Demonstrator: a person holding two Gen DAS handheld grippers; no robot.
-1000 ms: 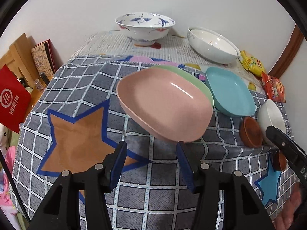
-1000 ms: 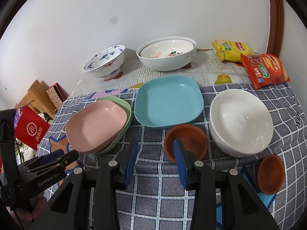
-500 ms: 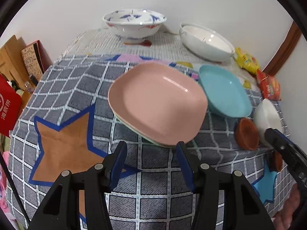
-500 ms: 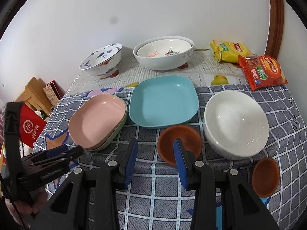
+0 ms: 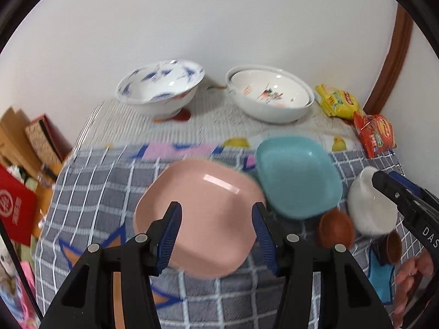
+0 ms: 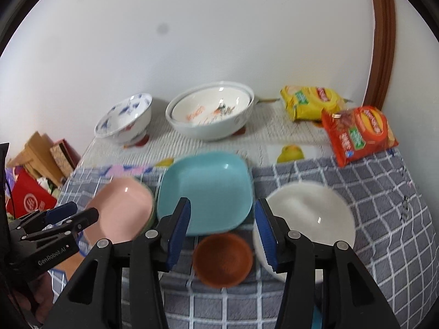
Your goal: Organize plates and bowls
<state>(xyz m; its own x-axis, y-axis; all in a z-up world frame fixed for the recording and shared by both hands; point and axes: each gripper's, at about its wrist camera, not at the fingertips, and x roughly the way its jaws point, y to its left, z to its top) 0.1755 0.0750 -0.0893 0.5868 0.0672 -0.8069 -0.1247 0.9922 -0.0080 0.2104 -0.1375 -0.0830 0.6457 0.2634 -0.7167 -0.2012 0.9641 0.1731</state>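
Both tools stood with jaws apart and nothing between them: our left gripper (image 5: 216,226) hung above the pink plate (image 5: 200,219), and our right gripper (image 6: 222,224), whose jaws had just been opening, hung over the near brown bowl (image 6: 222,259), which lay on the checked cloth (image 6: 389,205) below them, untouched. The pink plate sat nested on a green plate (image 6: 150,213), of which only an edge showed. Just beside that stack lay the blue plate (image 6: 205,192), and to its right the white bowl (image 6: 310,219). A second small brown bowl (image 5: 393,246) sat at the table's near corner. We judged the plate stacking to be partly done, with the blue plate not yet joined to the pile. Next, we thought, a gripper had to come down over a rim of the blue plate or a brown bowl, and close squarely enough that the smooth edge would not slip.
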